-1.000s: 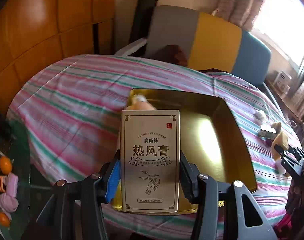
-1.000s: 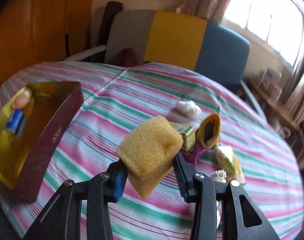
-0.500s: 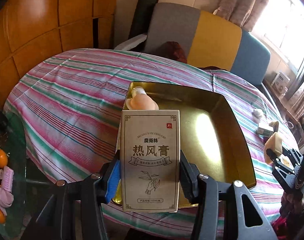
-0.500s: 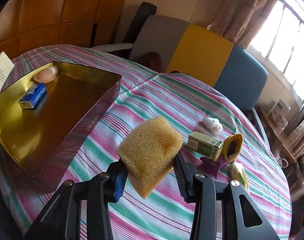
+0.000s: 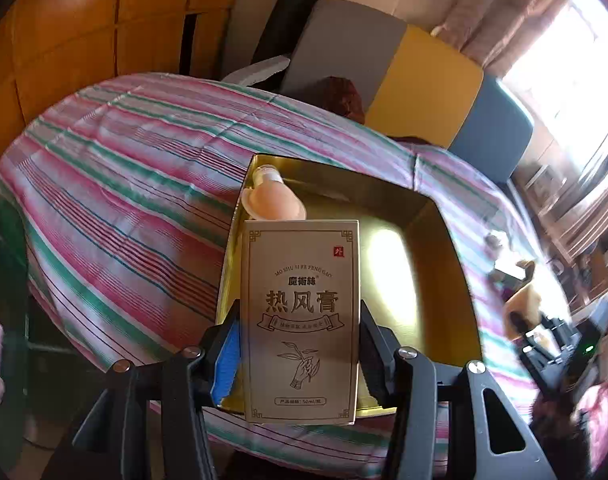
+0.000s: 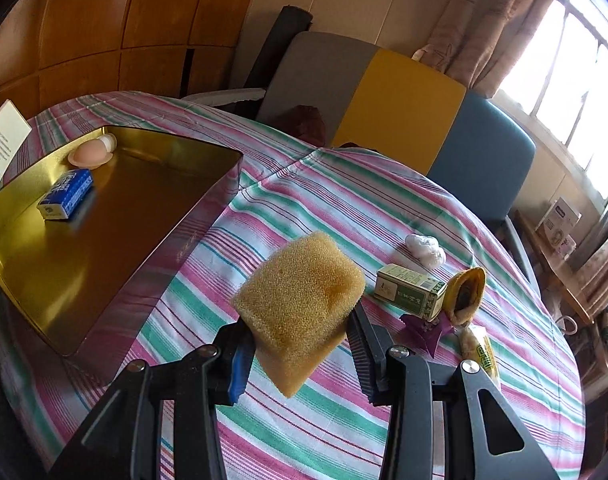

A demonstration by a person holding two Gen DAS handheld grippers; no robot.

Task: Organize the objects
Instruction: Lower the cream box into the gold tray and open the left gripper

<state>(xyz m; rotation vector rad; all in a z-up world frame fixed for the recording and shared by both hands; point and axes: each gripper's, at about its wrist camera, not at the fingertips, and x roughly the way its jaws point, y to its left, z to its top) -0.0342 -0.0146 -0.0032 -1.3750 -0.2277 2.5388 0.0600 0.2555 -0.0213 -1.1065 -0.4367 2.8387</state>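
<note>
In the left wrist view, the left claw (image 5: 300, 344) is clamped on a tall beige ointment carton (image 5: 300, 320) printed with Chinese characters and a hand-and-sprig drawing; the carton stands upright between the two fingers, held above the near edge of a gold tin tray (image 5: 424, 300). The tray sits on a round worktop (image 5: 124, 200) covered by a pink, green and white striped cloth. At the tray's far left corner, just beyond the carton's top edge, lies a peach-coloured rounded object with a small white cap (image 5: 273, 200). At the right edge the other claw shows blurred, with something tan at its tip.

In the right wrist view, the right claw (image 6: 300, 340) is clamped on a yellow-tan sponge block (image 6: 300, 308), tilted with one corner pointing down, held over the striped cloth to the right of the tray (image 6: 144, 264). Inside the tray, a blue and white small box (image 6: 66, 195) lies near the left wall, and the peach object (image 6: 91, 154) rests in the far corner. On the cloth beyond the sponge are a green and cream small box (image 6: 410, 290), a white crumpled wad (image 6: 424, 250), a yellow pouch with a dark opening (image 6: 466, 294), a purple folded-paper piece (image 6: 424, 330) and a yellow packet (image 6: 480, 350), all close together. The carton's back side (image 6: 2, 148) shows at the far left edge. A grey, yellow and blue chair (image 6: 400, 96) stands behind the worktop.
</note>
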